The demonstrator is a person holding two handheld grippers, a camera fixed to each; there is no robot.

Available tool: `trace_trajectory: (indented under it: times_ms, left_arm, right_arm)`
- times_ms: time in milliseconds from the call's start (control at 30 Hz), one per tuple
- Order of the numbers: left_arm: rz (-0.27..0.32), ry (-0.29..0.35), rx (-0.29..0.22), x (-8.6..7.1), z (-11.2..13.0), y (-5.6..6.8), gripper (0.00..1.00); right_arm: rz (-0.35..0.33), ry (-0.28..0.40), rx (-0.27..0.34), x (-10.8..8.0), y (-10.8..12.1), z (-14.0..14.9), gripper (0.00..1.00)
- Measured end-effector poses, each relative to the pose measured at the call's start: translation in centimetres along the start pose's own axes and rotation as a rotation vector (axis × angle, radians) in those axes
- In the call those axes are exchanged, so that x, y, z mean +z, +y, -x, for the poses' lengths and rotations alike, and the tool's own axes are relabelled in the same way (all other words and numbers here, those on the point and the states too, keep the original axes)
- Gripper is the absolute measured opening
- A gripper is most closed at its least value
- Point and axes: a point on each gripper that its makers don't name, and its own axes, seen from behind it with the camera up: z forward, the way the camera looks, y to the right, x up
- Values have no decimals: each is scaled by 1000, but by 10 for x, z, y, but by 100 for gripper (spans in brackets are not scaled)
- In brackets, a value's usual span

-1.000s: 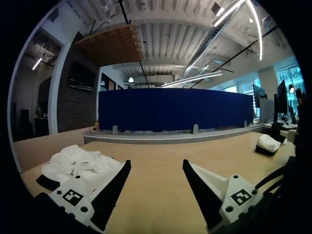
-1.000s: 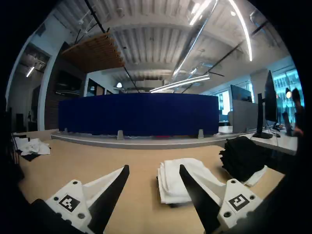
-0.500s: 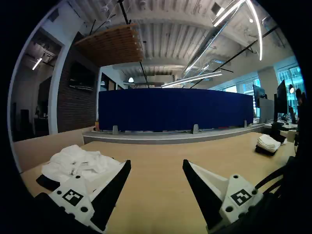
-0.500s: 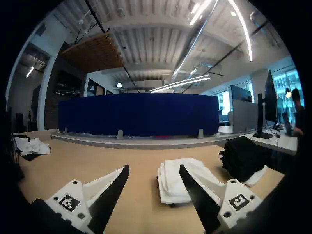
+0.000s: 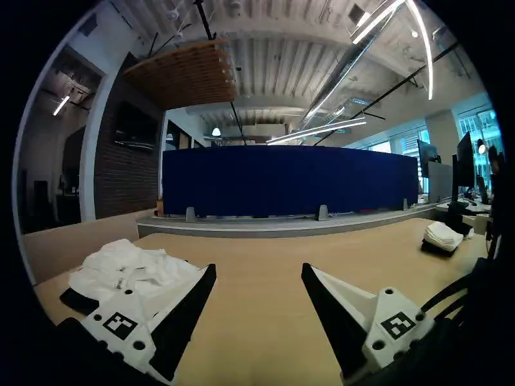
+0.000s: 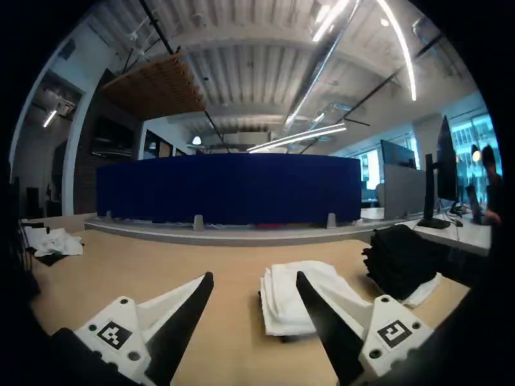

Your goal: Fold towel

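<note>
sharp, bright ceiling strips, fisheye-warped edges

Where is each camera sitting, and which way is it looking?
Left gripper view: rides the left gripper, low over the table, facing the blue divider; its two open fingers show, with crumpled towels at left.
Right gripper view: rides the right gripper, also low, facing the same divider; its open fingers show, with folded white towels and a black stack just ahead.
Shared: the table, the blue divider, the crumpled towels and the folded white towels.
</note>
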Motion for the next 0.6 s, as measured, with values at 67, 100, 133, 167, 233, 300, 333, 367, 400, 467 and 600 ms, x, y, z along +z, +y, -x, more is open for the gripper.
trace_trajectory:
  times_ms: [67, 100, 133, 167, 233, 300, 333, 367, 400, 467, 600]
  left_arm:
    - [0, 0, 0, 0, 0, 0, 99]
    - [0, 0, 0, 0, 0, 0, 99]
    - [0, 0, 0, 0, 0, 0, 99]
    - [0, 0, 0, 0, 0, 0, 99]
    - [0, 0, 0, -1, -1, 0, 99]
    - [0, 0, 0, -1, -1, 0, 99]
    - [0, 0, 0, -1, -1, -1, 99]
    - [0, 0, 0, -1, -1, -1, 99]
    - [0, 0, 0, -1, -1, -1, 99]
    - [0, -1, -2, 0, 0, -1, 99]
    - [1, -1, -2, 1, 0, -2, 99]
  right_arm:
    - [0, 0, 0, 0, 0, 0, 100]
    - [0, 0, 0, 0, 0, 0, 100]
    - [0, 0, 0, 0, 0, 0, 100]
    - [0, 0, 0, 0, 0, 0, 100]
    - [0, 0, 0, 0, 0, 0, 100]
    - [0, 0, 0, 0, 0, 0, 100]
    - [0, 0, 0, 0, 0, 0, 100]
    - [0, 0, 0, 0, 0, 0, 100]
    - [0, 0, 0, 0, 0, 0, 100]
    - [0, 0, 0, 0, 0, 0, 100]
    - [0, 0, 0, 0, -1, 0, 100]
